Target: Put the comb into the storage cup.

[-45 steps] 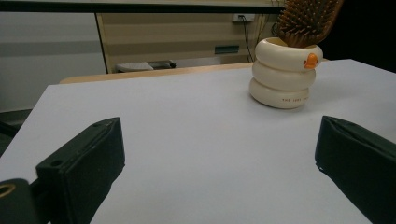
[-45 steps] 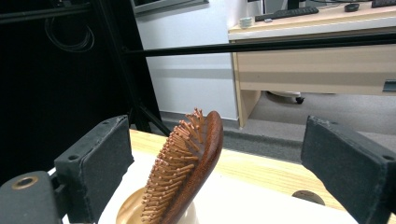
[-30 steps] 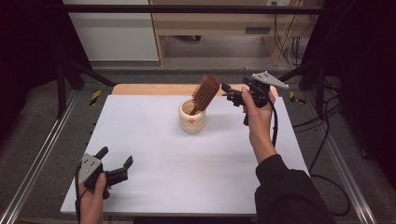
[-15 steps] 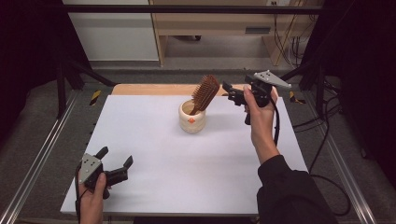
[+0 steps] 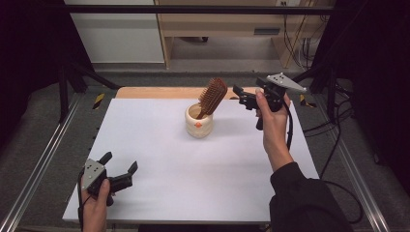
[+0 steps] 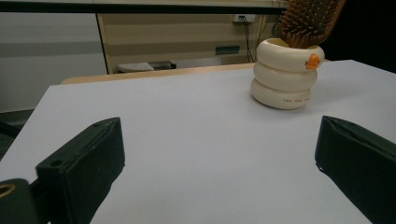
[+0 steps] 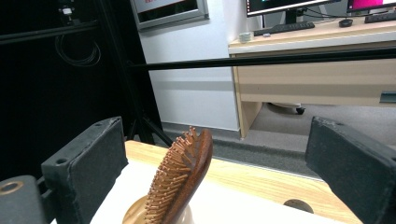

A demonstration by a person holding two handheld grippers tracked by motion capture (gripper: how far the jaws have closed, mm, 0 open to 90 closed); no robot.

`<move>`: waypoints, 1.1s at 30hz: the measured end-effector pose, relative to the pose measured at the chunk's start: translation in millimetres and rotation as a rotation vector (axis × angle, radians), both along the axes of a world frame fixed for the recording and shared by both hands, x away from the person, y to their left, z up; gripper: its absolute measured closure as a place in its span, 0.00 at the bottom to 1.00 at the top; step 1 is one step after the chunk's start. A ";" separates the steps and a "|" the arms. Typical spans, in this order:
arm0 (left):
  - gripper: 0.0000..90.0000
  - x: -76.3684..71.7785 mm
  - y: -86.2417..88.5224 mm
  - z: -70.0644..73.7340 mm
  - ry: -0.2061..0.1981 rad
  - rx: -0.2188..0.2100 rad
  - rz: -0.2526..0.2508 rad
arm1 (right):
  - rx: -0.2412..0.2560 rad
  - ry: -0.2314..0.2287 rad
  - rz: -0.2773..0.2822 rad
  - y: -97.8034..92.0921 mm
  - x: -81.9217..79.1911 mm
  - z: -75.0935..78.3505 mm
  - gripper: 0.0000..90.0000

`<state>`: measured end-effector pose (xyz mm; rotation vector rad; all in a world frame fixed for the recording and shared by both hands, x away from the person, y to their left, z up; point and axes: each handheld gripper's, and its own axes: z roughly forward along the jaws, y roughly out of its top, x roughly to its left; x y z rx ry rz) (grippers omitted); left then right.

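A cream ringed cup (image 5: pixel 199 123) with a small orange duck mark stands at the back middle of the white table (image 5: pixel 193 188). A brown wooden hairbrush (image 5: pixel 213 95) stands in it, head up and leaning right. My right gripper (image 5: pixel 241 96) is held in the air just right of the brush head, open, with nothing between its jaws. In the right gripper view the brush (image 7: pixel 182 179) rises from the cup rim (image 7: pixel 133 212) between the open jaws of that gripper (image 7: pixel 215 140). My left gripper (image 5: pixel 119 163) rests open near the front left corner, facing the cup (image 6: pixel 286 74) and brush (image 6: pixel 310 21).
A wooden strip (image 5: pixel 159 93) runs along the table's far edge. Metal rails (image 5: pixel 43 159) flank the table on both sides. A cable (image 5: pixel 290 130) trails from the right gripper. A desk (image 5: pixel 217 24) and a white cabinet (image 5: pixel 116 34) stand beyond the table.
My right gripper has drifted a little to the right, away from the brush head. The brush stays in the cup and the left gripper has not moved.
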<state>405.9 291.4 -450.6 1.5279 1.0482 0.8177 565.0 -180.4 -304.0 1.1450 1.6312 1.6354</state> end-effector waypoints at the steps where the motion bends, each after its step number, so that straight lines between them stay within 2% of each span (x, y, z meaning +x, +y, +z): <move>1: 0.02 0.0 0.0 0.0 0.000 0.001 0.000 | 0.000 -0.001 0.000 -0.6 -0.5 0.3 0.06; 9: 0.02 0.0 0.2 0.0 -0.001 -0.001 0.000 | 0.002 -0.007 0.018 -5.2 -5.3 3.4 0.06; 33: 0.02 -0.1 1.0 0.1 -0.002 -0.002 0.001 | -0.014 -0.024 0.016 -17.7 -17.6 10.4 0.05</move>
